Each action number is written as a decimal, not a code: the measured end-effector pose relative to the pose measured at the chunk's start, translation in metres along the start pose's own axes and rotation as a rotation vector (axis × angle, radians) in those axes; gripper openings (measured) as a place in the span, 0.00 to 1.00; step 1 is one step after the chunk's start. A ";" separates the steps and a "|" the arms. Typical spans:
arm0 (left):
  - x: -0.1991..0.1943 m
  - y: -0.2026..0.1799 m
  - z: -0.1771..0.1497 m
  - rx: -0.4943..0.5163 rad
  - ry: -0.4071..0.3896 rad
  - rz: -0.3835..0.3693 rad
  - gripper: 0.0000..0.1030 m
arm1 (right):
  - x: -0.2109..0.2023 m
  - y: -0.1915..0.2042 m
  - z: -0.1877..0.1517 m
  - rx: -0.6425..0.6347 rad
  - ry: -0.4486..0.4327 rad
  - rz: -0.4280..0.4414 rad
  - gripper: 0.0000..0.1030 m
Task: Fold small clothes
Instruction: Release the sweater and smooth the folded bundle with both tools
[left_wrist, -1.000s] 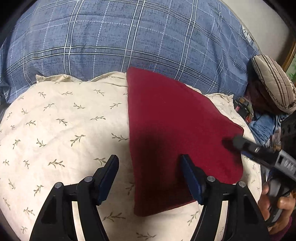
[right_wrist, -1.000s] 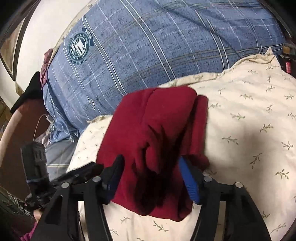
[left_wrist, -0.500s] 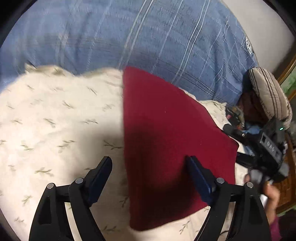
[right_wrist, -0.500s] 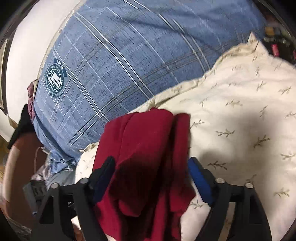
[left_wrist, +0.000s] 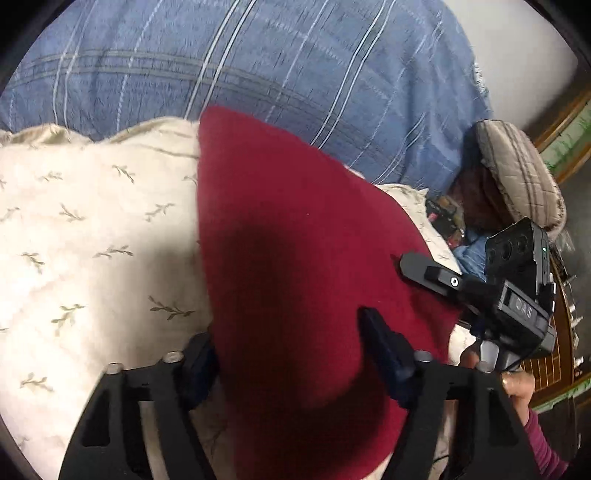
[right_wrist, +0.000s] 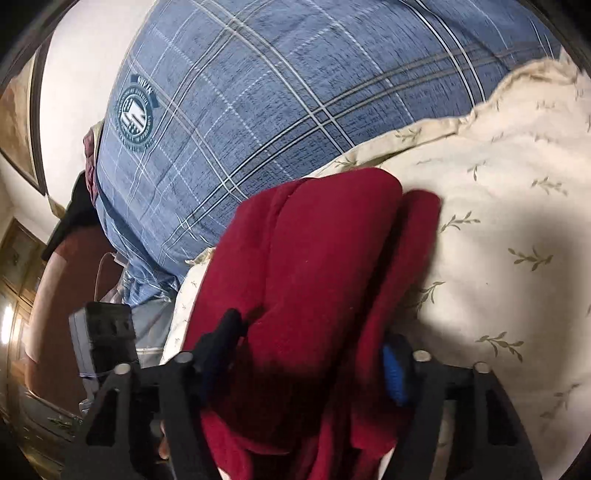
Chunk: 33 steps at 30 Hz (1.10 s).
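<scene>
The right gripper (right_wrist: 310, 350) stands spread wide, its fingers either side of a dark red garment (right_wrist: 317, 266) that bulges up between them. The left finger's dark pad (right_wrist: 221, 332) presses against the cloth's left fold; the blue pad (right_wrist: 393, 373) on the right sits at the cloth's other edge. The garment lies bunched in thick folds on a cream quilt (right_wrist: 509, 229) printed with small leaf sprigs. Behind it rises a blue plaid pillow (right_wrist: 288, 92) bearing a round crest. At lower left, the other gripper's dark camera block (right_wrist: 103, 339) shows.
</scene>
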<state>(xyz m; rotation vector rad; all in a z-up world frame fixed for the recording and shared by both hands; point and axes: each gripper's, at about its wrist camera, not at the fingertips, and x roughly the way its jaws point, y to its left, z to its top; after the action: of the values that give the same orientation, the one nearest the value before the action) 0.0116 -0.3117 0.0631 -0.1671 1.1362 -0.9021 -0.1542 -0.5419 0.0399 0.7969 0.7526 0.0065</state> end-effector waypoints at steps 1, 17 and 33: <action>-0.009 0.000 -0.001 -0.005 0.001 -0.020 0.56 | -0.004 0.002 -0.001 0.011 -0.002 0.020 0.52; -0.122 -0.013 -0.121 0.048 -0.021 0.237 0.57 | -0.043 0.098 -0.098 -0.250 0.097 -0.209 0.55; -0.147 -0.073 -0.172 0.156 -0.289 0.552 0.63 | -0.024 0.131 -0.149 -0.483 0.054 -0.364 0.32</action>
<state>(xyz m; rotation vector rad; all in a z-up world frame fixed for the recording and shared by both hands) -0.1890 -0.2027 0.1297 0.1392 0.7781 -0.4508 -0.2290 -0.3588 0.0717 0.1957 0.8941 -0.1140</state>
